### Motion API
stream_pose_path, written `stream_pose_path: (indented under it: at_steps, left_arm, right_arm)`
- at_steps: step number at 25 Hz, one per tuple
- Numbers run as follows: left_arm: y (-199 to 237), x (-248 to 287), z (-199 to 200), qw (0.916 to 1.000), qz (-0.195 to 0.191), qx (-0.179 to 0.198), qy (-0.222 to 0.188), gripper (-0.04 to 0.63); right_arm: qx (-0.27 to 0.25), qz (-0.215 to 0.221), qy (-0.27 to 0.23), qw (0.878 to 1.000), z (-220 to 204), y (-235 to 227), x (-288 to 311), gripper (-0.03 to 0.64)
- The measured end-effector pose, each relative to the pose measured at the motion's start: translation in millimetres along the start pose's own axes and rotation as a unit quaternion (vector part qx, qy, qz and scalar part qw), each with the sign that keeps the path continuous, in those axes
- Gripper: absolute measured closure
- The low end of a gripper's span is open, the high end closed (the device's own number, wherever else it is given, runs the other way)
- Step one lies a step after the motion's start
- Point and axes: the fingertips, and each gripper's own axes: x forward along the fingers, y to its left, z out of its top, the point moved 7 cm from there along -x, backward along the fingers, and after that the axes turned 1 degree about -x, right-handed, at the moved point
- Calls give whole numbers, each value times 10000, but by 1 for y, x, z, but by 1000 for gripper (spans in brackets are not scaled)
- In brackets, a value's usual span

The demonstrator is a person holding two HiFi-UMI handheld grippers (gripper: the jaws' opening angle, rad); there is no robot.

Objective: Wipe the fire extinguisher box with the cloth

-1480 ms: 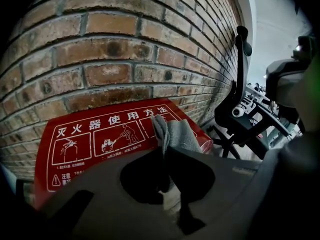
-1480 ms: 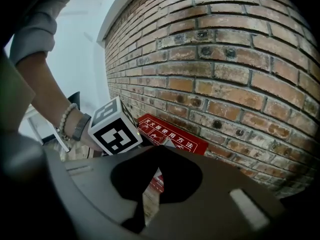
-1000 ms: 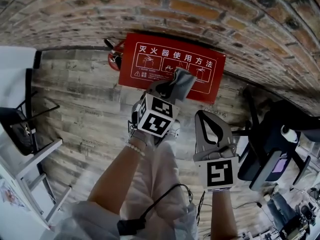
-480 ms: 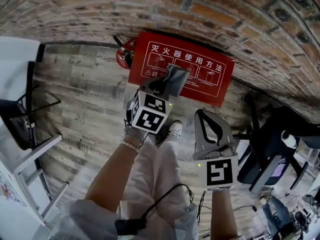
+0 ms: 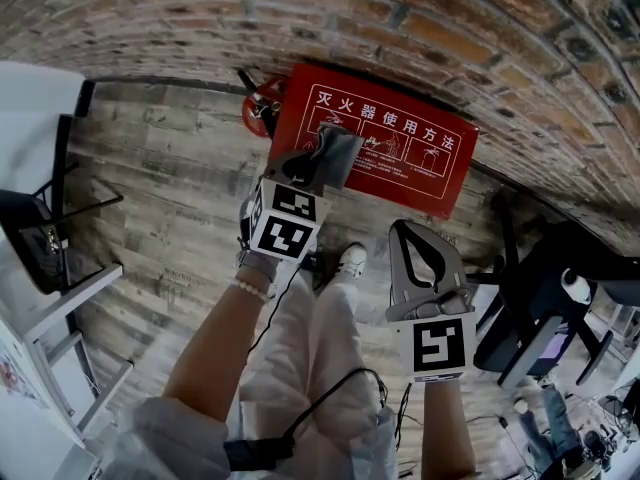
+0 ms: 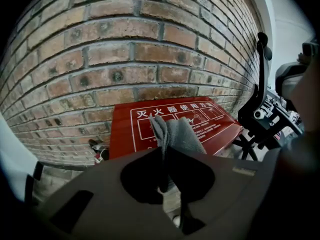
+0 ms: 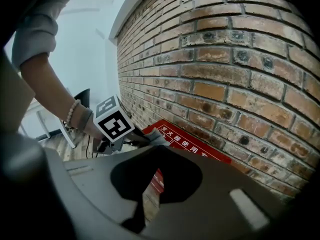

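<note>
The head view alone takes in both tools at once: the left gripper [image 5: 312, 171] reaches to the far side over the fire extinguisher box [image 5: 400, 163], while the right gripper [image 5: 408, 236] hangs nearer and to the right, above the wooden floor [image 5: 170, 188] and apart from the box. The left gripper view adds the grip itself. Its jaws are pinched on a folded grey cloth [image 6: 175, 134], whose free end sticks out past the tips toward the brick wall [image 6: 125, 49]. The right gripper view shows its own jaws drawn together with nothing between them. It also catches the left hand [image 7: 90, 126] from the side, with a bead bracelet [image 7: 72, 111] at the wrist and the cloth's tip at the box's left end. No view shows whether cloth and lid touch. The red box lies at the foot of the wall with its long axis running left to right along it, and its white-printed face is turned up toward the room. The left forearm stretches forward, with the wrist bent down toward the box. An office chair [image 5: 540, 288] stands to the right.
</note>
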Motion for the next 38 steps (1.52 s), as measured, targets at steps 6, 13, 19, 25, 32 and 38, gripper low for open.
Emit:
stream_pose_path:
  at_steps: [6,13,19,25,32,38]
  left_arm:
    - [19,-7,-5,9999,157,-12,-15,583]
    - [39,-18,-10,9991,403,-95,-39,583]
    - [53,-26,-14,9980,571,-288,-25,583]
    - [64,-33,-18,9970,713,-308,-39,583]
    - [66,-34,-19,9962,745,-448,-71,583]
    - [64,-48,-14,9964,661,-507,-180,583]
  right_arm:
    - [-24,42,25,10000,3,4,5,607]
    - [-83,103,-1,9999,7,9,10,607]
    - [-134,131,38,9998,9,12,13,607]
    - [-136,130,10,9998,10,14,13,607]
    - [-144,105,1,9998,9,15,11,607]
    - [-178,24,-45,9998,16,12,-1,607]
